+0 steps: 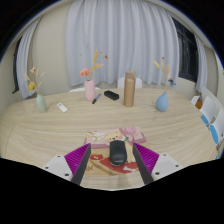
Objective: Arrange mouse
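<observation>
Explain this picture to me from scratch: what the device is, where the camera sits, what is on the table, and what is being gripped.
This is a hand-held two-finger gripper, carried by a person, not a robot arm. The single picture comes from a wide-angle camera riding on it, looking forward along its fingers, whose magenta pads show at the bottom.

Between the fingers lies a dark computer mouse, resting on a patterned beige mouse mat on the light wooden table. The fingers stand open about it, with gaps at the sides, so nothing is held yet.

Beyond stand a pale green vase, a pink vase, a tall tan cylinder and a blue vase, before white curtains.
</observation>
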`<state>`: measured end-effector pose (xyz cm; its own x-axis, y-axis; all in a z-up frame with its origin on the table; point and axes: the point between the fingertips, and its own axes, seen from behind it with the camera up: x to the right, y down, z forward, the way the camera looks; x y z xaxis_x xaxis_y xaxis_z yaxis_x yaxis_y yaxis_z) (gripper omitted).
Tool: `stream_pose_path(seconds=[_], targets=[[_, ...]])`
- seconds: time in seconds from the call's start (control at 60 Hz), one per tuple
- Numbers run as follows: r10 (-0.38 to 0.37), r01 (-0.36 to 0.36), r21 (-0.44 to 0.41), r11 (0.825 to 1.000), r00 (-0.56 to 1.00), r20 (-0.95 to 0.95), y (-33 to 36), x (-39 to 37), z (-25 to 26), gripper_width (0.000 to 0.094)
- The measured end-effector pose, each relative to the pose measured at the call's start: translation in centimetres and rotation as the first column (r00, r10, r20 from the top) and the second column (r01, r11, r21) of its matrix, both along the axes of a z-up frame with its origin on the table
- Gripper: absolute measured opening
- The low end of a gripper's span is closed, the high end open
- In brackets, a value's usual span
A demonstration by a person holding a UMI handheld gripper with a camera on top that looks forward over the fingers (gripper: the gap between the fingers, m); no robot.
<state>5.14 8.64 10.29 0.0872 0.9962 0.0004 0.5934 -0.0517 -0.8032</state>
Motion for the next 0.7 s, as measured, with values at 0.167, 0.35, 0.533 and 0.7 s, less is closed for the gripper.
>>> stream_pose_path(seconds=[0.167,0.35,0.533,0.7], targets=[[-0.006,0.006,0.006,1.000,0.999,0.044,-4.0,7.8,2.7,0.0854],[0.021,-0.022,0.019,1.000,0.997,0.075,-8.4,14.1,3.0,0.0851],[0.039,-0.042,0.065,0.997,0.998,0.056,-10.7,15.9,3.4,0.0859],[0.019,-0.022,0.041,0.999,0.998,0.064,-11.7,16.5,3.3,0.0860]])
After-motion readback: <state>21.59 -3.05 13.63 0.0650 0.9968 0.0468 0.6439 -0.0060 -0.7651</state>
